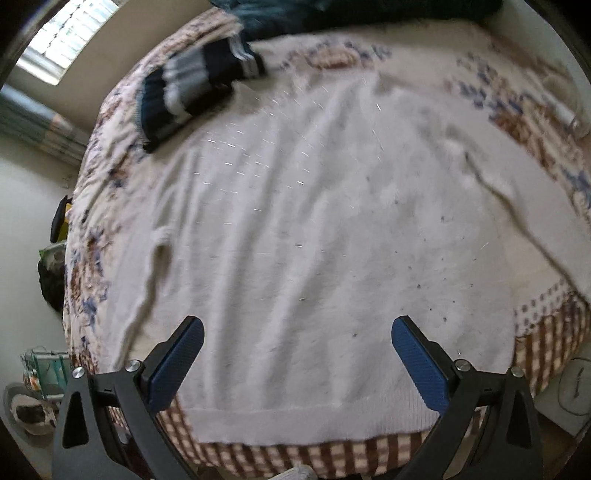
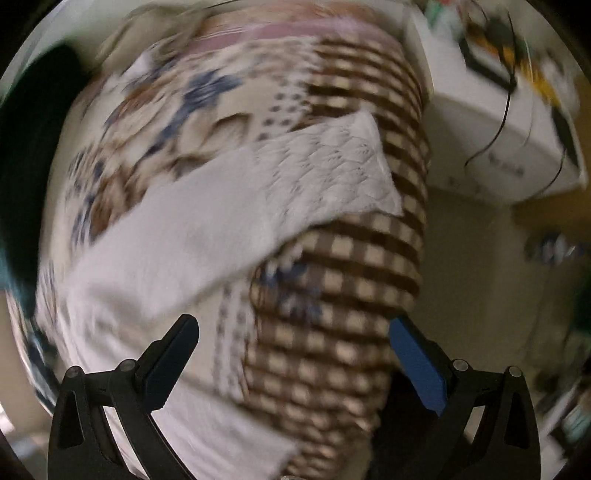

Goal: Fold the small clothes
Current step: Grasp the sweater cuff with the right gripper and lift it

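Note:
A white knit sweater (image 1: 295, 236) lies spread flat on a floral and checked bedspread (image 1: 517, 122). Its ribbed hem (image 1: 295, 421) is nearest me, between the fingers of my left gripper (image 1: 297, 328), which is open and empty just above it. In the right wrist view one white sleeve (image 2: 229, 210) stretches across the bed's corner, its lacy cuff (image 2: 347, 166) lying over the brown checked edge (image 2: 332, 332). My right gripper (image 2: 293, 328) is open and empty above that corner, with the sleeve ahead of it to the left.
A folded dark blue and white striped garment (image 1: 195, 92) lies at the bed's far left. Dark teal fabric (image 1: 332, 14) is heaped at the far edge. A white box with black cables (image 2: 509, 122) stands beside the bed on the right. Clutter (image 1: 40, 373) sits on the floor at left.

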Motion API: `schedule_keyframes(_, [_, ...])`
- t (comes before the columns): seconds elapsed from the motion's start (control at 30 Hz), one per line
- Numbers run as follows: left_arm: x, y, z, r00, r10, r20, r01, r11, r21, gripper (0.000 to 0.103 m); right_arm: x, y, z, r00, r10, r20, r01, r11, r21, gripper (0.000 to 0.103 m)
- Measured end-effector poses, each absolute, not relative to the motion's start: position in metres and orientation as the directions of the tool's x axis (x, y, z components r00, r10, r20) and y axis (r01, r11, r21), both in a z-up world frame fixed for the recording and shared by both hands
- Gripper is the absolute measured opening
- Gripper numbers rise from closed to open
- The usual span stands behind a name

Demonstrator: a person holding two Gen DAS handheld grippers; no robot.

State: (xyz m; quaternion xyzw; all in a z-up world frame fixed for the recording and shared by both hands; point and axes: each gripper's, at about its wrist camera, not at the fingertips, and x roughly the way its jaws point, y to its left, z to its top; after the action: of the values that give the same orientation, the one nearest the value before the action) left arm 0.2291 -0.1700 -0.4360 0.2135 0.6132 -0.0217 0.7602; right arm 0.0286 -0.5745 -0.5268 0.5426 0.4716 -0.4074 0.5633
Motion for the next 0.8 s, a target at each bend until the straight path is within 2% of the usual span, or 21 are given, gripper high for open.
schedule_keyframes(0.1, [0.241,-0.179,-0.463,0.221,0.235,-0.946,0.298,0.908,0.295,0.103,0.022,-0.600,-0.565,0.265,0.054,-0.963,0.964,-0.043,0.263,0.103])
schedule_keyframes(0.23, [0.261,-0.186,-0.493,0.182,0.244,-0.952,0.264,0.921,0.287,0.103,0.026,-0.630,-0.590,0.255,-0.046,-0.966,0.960,-0.107,0.259,0.100])
schedule_keyframes(0.3, [0.275,-0.186,-0.504,0.178,0.240,-0.954,0.243,0.929,0.279,0.103,0.032,-0.637,-0.591,0.246,-0.097,-0.964,0.961,-0.106,0.256,0.090])
schedule_keyframes(0.37, [0.288,-0.188,-0.513,0.181,0.238,-0.954,0.221,0.936,0.276,0.103,0.037,-0.647,-0.590,0.222,-0.151,-0.963,0.964,-0.116,0.241,0.065])
schedule_keyframes(0.4, [0.293,-0.187,-0.515,0.182,0.237,-0.954,0.212,0.938,0.273,0.103,0.039,-0.650,-0.589,0.205,-0.169,-0.964,0.965,-0.131,0.228,0.058])
schedule_keyframes(0.47, [0.304,-0.184,-0.518,0.187,0.231,-0.955,0.191,0.945,0.266,0.103,0.043,-0.656,-0.583,0.173,-0.208,-0.963,0.965,-0.161,0.209,0.031])
schedule_keyframes(0.57, [0.321,-0.171,-0.512,0.203,0.221,-0.954,0.153,0.955,0.254,0.103,0.054,-0.657,-0.563,0.123,-0.265,-0.956,0.979,-0.124,0.160,0.013])
schedule_keyframes(0.8, [0.345,-0.115,-0.492,0.225,0.221,-0.949,0.048,0.970,0.238,0.103,0.129,-0.628,-0.478,0.241,-0.344,-0.908,0.967,0.161,0.196,0.010])
